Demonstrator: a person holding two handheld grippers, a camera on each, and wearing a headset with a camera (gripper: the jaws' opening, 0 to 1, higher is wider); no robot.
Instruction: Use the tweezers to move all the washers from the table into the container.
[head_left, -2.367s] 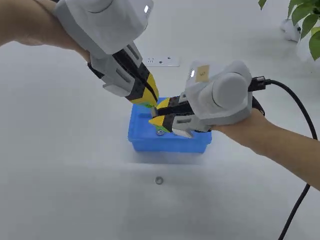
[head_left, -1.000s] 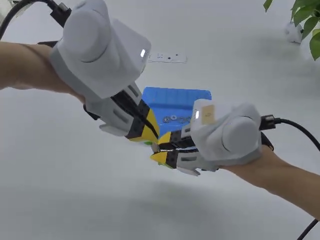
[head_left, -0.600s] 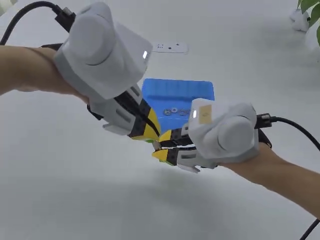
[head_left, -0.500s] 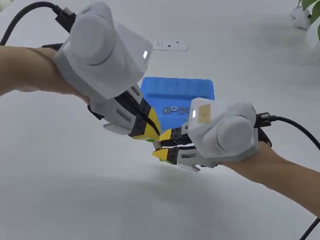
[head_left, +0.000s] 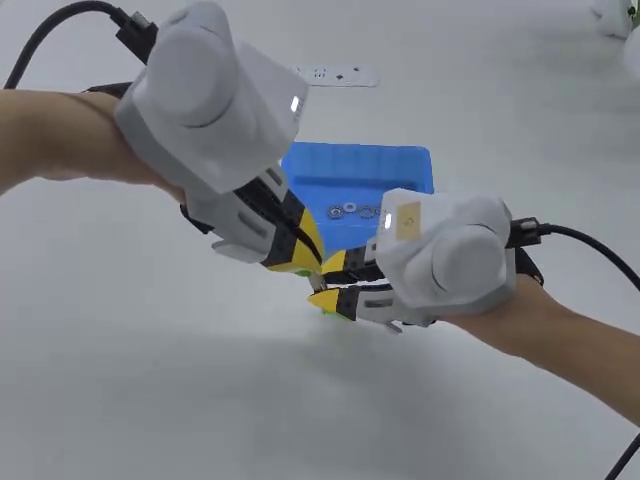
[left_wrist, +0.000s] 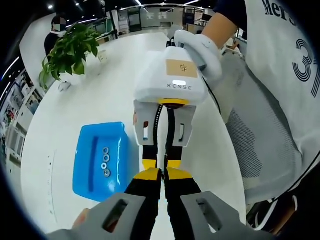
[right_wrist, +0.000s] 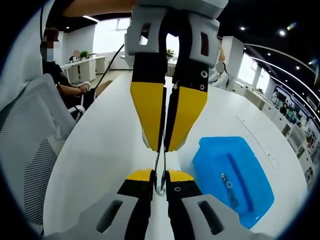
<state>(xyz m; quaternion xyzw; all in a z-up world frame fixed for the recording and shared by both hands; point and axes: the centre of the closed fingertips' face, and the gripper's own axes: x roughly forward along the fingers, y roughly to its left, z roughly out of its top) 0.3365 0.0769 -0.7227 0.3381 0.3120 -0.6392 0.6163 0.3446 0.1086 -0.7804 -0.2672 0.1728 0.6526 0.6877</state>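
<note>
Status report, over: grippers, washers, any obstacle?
Left gripper and right gripper both shut on tweezers, tip to tip before container. Several washers inside container. Washer in tweezers: cannot tell. No obstacle seen.

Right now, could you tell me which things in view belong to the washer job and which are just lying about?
Job: tweezers, clamped by the left gripper and right gripper; blue container; washers inside it.
Lying about: power strip; potted plant; mesh chair.

White table (head_left: 110, 390), potted plant (left_wrist: 69, 49).
</note>
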